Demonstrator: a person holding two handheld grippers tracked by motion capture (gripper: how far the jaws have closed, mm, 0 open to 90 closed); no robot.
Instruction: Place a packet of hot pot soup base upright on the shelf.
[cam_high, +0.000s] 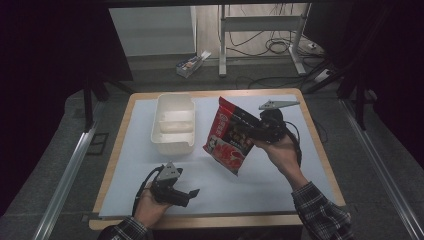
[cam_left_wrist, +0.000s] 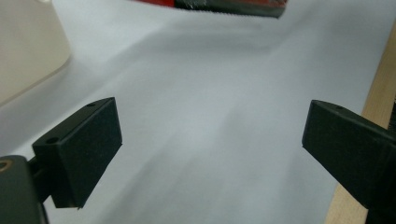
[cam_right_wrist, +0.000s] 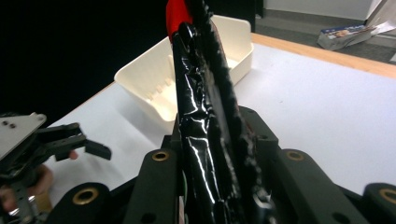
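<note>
Glossy crinkled snack bag (red, black), rectangular cream bin

Mat open right of and in front of white bin, easy pass there. Snack bag hangs just right of bin, narrow gap betw them. Left gripper sits in front of bin

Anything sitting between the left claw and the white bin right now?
No. In the high view, only bare pale table cover lies between the left claw and the white bin. The snack bag is held up in the right claw.
</note>
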